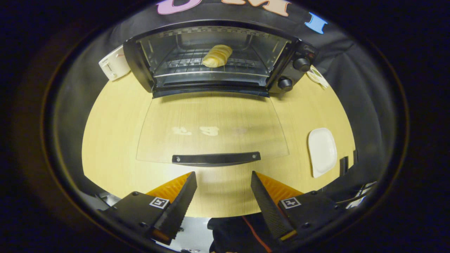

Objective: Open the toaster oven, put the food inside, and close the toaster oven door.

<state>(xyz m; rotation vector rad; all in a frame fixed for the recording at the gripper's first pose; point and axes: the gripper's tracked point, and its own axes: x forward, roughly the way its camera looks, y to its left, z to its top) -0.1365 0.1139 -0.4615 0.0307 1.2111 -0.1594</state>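
Oven (218,56) sits at top centre of frame, at the far side of the wooden surface (112,133), w/ its glass door (211,123) dropped fully open and lying flat toward the camera; door handle (216,158) is the dark bar at the door's near edge, just ahead of the gripper (223,182). Inside the oven, on the wire rack (182,63), sits the food (217,55), a pale ridged pastry-like piece, approx mid-rack, a bit right of centre. Two knobs (293,73) on the oven's right panel, one above the other. Jaws are spread wide w/ nothing between them, only bare surface showing in the gap; fingers at bottom centre of frame, apart from the handle and not touching it. White plate (321,151) at mid right of frame, on the surface, empty, well apart from the door. White toaster (114,63) at upper left, just beside the oven's left wall. Small dish-like item (317,76) at upper right, next to the oven's knob side; contents too small to tell. Faint pale smudges or reflections on the door glass near its middle.
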